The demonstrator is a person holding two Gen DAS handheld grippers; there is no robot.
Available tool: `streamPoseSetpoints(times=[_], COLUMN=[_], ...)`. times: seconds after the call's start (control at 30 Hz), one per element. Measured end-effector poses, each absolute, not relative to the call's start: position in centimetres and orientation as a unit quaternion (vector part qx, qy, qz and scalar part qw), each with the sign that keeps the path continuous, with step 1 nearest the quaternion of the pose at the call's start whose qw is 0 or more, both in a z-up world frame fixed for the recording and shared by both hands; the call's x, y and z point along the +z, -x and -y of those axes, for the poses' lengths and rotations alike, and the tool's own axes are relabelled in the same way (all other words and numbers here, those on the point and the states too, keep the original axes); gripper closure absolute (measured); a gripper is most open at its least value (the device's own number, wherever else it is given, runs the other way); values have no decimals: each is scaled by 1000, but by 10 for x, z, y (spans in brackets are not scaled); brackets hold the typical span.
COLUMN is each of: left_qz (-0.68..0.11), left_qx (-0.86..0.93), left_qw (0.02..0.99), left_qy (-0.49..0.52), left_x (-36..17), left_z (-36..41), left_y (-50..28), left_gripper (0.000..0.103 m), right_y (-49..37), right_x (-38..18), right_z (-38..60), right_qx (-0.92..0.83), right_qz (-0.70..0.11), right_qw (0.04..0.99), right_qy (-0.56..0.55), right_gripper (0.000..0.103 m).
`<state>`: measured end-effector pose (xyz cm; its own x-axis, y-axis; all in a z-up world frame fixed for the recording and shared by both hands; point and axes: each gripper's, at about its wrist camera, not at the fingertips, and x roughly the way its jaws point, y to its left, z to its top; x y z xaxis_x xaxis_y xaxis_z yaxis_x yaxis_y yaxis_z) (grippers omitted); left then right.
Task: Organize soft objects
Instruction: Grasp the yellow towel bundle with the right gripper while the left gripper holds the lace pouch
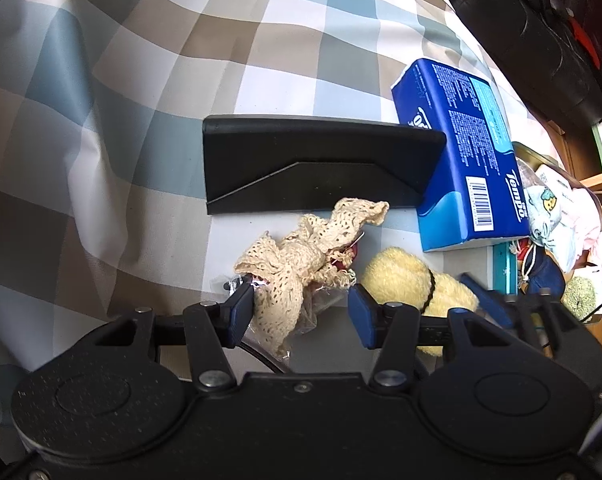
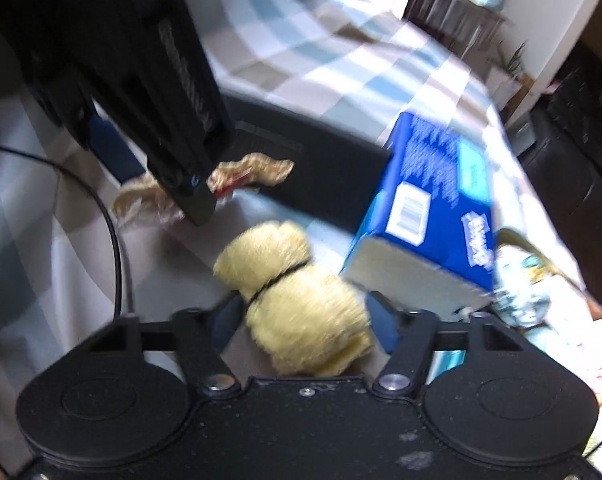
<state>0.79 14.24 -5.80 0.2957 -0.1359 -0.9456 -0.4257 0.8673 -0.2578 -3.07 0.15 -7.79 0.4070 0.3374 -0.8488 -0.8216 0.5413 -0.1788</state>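
The left hand-held gripper (image 1: 297, 312) is at its narrowest setting and appears clamped on the cream crocheted lace cloth (image 1: 301, 256), which is bunched around a crinkled clear wrapper with a red item inside; the left blue pad meets the cloth, while contact at the right pad cannot be confirmed from the left wrist view. The right hand-held gripper (image 2: 303, 320) stands at a medium opening astride the pale yellow fluffy plush bundle tied with a thin black band (image 2: 297, 288); the frame is blurred, so whether its pads press the plush cannot be told. The plush lies immediately right of the lace cloth on the checked blue, beige and white bedspread (image 1: 149, 80), with its long axis running diagonally away from the right gripper toward the far left. The right hand is nearer to the plush; the left hand is already occupied. Close obstacles: the blue rectangular tissue pack (image 2: 433, 204) stands just right of the plush, and the flat black folded case (image 1: 313, 164) lies beyond both soft items. A black cable (image 2: 113, 232) curves over the bedspread on the left. Free room is judged greatest across the bedspread beyond the black case and to its left; the clutter of small fabric items (image 1: 561, 216) at the right edge restricts movement that way.
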Motion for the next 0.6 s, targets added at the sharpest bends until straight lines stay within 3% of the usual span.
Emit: streamPoseSetpoints(times=[0.07, 0.23, 0.6], left_qz=[-585, -565, -588], left_qx=[87, 89, 82], left_qw=[768, 777, 776], left_qy=[247, 261, 215], left_x=[-58, -53, -68], left_z=[-143, -148, -131], left_y=[-9, -9, -26], left_gripper=[48, 36, 33], right_y=[34, 41, 47], right_x=[-80, -67, -46], right_z=[-1, 11, 55], right_qx=[375, 381, 387], right_qz=[-406, -415, -446], right_qw=[775, 769, 774], right_qy=[307, 301, 227], right_gripper=[62, 65, 65])
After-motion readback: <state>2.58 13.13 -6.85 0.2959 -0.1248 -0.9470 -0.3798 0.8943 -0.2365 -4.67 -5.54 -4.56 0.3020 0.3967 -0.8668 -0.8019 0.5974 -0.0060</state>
